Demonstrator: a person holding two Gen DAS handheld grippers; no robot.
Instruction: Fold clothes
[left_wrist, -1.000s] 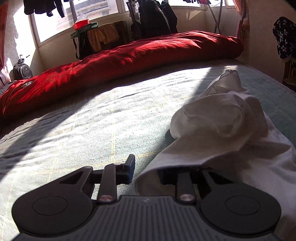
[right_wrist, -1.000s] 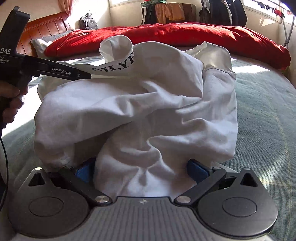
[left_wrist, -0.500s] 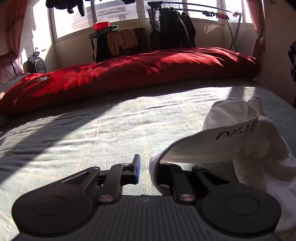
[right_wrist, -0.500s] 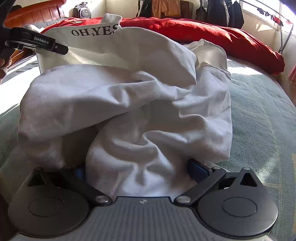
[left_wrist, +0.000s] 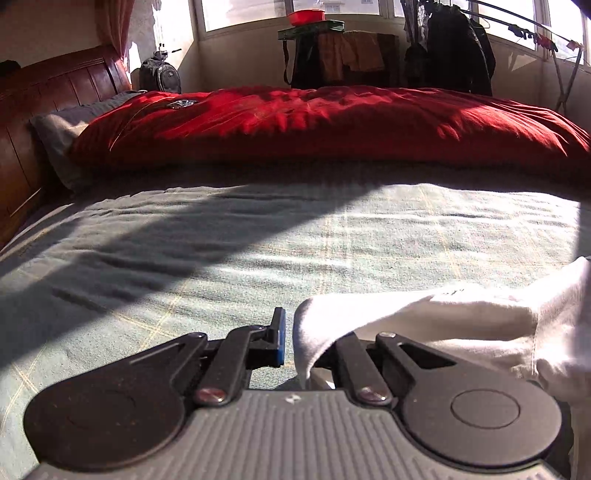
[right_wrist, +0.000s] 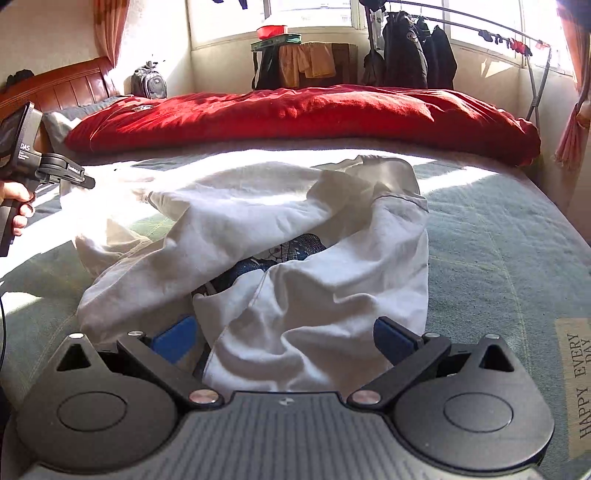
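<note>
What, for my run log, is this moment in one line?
left gripper: shut on white T-shirt edge | right gripper: open, cloth bunched between fingers | white T-shirt crumpled on bed

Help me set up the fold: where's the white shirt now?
The white shirt lies crumpled mid-bed on the green blanket, in front of the red duvet.

Soft matt white cloth shirt (right_wrist: 303, 236), coarse woven bedspread (left_wrist: 258, 240), glossy wooden headboard (left_wrist: 44, 96)
</note>
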